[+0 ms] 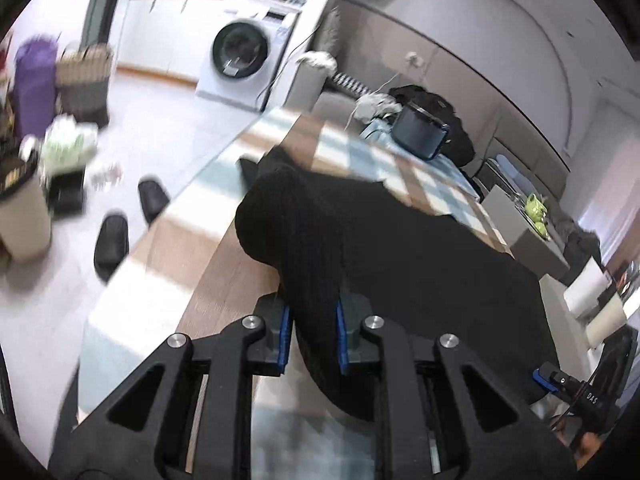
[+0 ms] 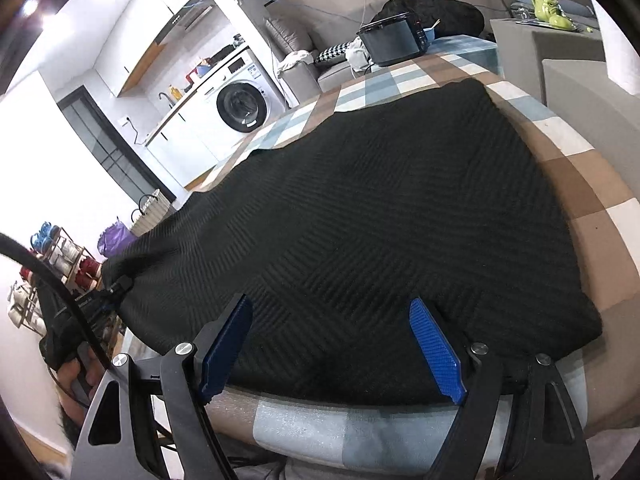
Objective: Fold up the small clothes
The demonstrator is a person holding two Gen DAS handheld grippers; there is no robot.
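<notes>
The left gripper [image 1: 312,334] has its blue fingers [image 1: 284,336] squeezed tight on a bunched-up corner of the black knit cloth [image 2: 380,208]. The right gripper [image 2: 332,348] has its blue fingers [image 2: 436,352] spread wide over the near edge of the cloth, low in the frame, pinching nothing. The cloth lies mostly flat across the checked worktop [image 2: 572,184]. A washing machine [image 2: 240,104] stands in the upper left of the frame.
</notes>
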